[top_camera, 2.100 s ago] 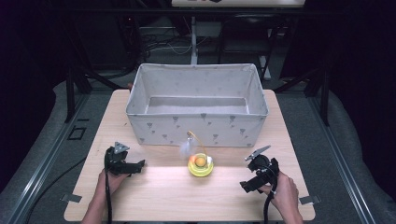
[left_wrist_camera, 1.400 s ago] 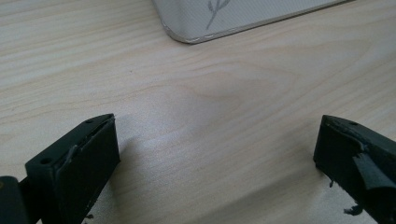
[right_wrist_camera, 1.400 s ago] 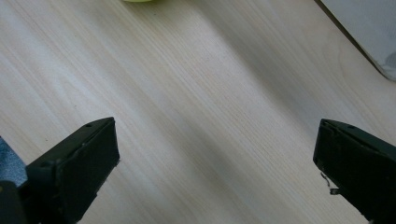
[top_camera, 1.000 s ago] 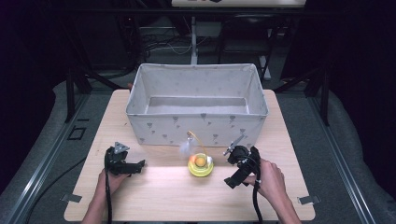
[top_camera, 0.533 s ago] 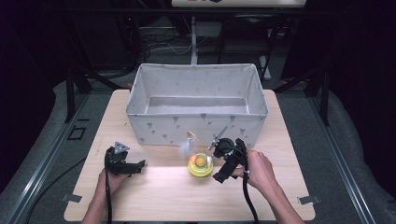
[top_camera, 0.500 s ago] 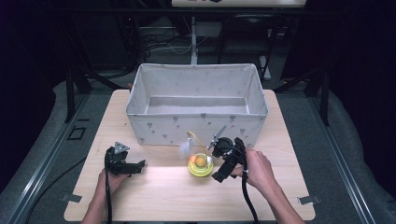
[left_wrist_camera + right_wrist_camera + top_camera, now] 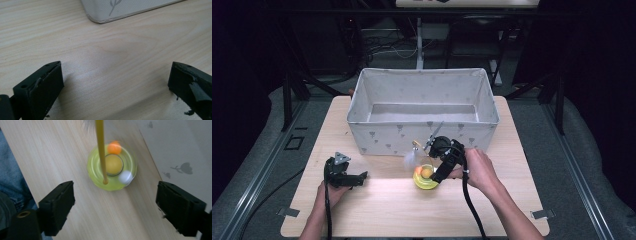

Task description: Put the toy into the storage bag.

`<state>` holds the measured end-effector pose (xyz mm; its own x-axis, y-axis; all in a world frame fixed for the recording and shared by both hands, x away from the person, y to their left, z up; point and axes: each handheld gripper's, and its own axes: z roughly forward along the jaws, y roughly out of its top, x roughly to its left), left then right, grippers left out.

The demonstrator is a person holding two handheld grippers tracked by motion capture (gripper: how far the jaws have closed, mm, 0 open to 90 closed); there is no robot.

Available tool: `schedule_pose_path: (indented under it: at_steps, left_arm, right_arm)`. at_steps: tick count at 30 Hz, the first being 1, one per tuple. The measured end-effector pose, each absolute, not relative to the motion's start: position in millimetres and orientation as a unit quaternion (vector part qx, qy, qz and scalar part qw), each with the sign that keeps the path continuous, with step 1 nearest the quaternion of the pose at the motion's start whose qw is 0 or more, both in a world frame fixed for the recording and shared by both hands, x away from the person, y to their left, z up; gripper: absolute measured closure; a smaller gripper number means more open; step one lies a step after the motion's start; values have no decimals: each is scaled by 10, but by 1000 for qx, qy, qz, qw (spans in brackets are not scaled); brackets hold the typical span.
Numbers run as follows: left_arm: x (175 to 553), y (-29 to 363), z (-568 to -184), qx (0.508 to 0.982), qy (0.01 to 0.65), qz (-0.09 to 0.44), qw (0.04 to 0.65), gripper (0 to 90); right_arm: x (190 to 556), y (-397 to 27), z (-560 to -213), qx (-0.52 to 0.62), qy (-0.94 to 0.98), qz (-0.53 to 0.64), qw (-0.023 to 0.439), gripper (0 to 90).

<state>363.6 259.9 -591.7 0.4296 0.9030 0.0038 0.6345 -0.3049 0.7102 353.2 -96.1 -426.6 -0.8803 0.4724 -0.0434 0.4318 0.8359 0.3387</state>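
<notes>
Dark frames and cables ring a pale wooden table (image 7: 377,210), and a grey fabric bin (image 7: 422,137) stands across its far half, open side up, reaching close to both side edges. Near half is mostly bare wood, so there is free room on either flank of the toy (image 7: 425,176), a yellow-green ring sitting just in front of the bin's near wall, a little right of centre. Over to the left gripper (image 7: 343,172): it rests low on the wood, well apart from the toy, jaws spread wide with nothing between them, and in its own view bare grain runs up to the bin's rounded bottom corner (image 7: 105,17). Right gripper (image 7: 443,159) now, hanging above the toy's right side, just beside the bin wall, tight quarters there. In its own view the jaws stand wide and have just been closing in, and nothing is between the pads; the ring (image 7: 112,168) lies below and between them, blurred, with an orange ball (image 7: 114,147) and a white ball (image 7: 125,177) on its track. A yellow stick (image 7: 101,150) rises from the ring and is cut off at the top edge; wisps there look like a feather, hard to make out. Blue cloth (image 7: 11,177) shows past the table's edge at left.
</notes>
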Motion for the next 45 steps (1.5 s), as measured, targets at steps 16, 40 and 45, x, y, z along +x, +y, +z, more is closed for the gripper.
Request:
schedule_pose_path:
  at_steps: [16,40,45]
  left_arm:
    - [3636,2598,-5917,781,491,206,325,0]
    - [3635,2595,-5918,781,492,205,326,0]
    - [3635,2596,-5918,781,492,205,326,0]
  right_arm:
    - [3592,-702,-4164,198,970,118,73,711]
    - [3601,-650,-4057,177,976,111,63,880]
    - [3582,-691,-3976,180,974,120,61,880]
